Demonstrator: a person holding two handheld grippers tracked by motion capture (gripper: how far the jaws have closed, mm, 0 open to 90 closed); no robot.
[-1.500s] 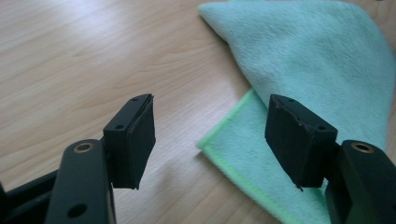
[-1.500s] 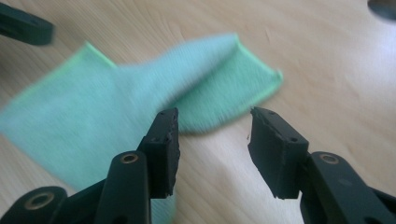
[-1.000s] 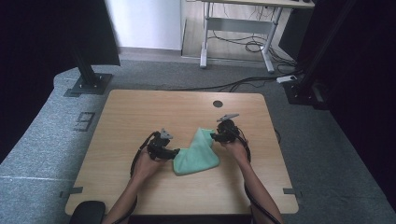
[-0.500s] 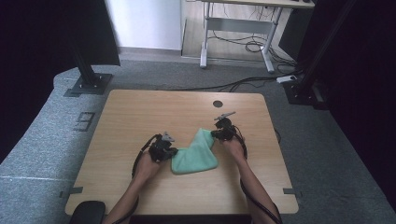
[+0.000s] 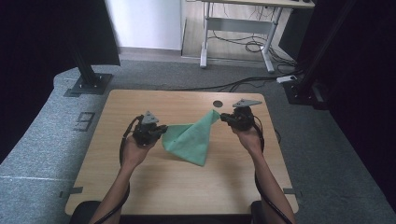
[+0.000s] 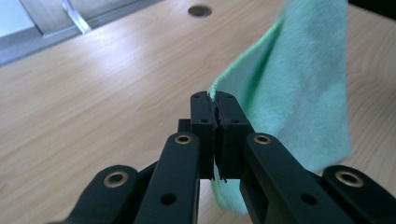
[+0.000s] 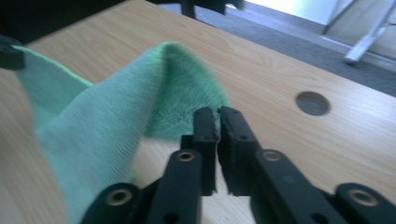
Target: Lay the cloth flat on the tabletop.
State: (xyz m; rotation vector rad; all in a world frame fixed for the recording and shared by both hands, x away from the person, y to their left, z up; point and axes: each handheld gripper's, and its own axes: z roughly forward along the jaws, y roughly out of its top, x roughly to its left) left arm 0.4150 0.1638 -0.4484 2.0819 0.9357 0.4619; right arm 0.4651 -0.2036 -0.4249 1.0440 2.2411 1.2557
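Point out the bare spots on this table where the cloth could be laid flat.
Bare wood runs along the table far edge beside the round hole, and across the near strip below the green cloth. The middle is crowded: left gripper and right gripper hold the cloth there.

the cloth (image 5: 190,138) hangs between the left gripper (image 5: 161,131) and the right gripper (image 5: 223,116), above the table (image 5: 187,186); the table's round hole (image 5: 217,103) lies behind it.

Light wooden table (image 5: 140,186), green cloth's (image 5: 189,140) lower tip perhaps touching.
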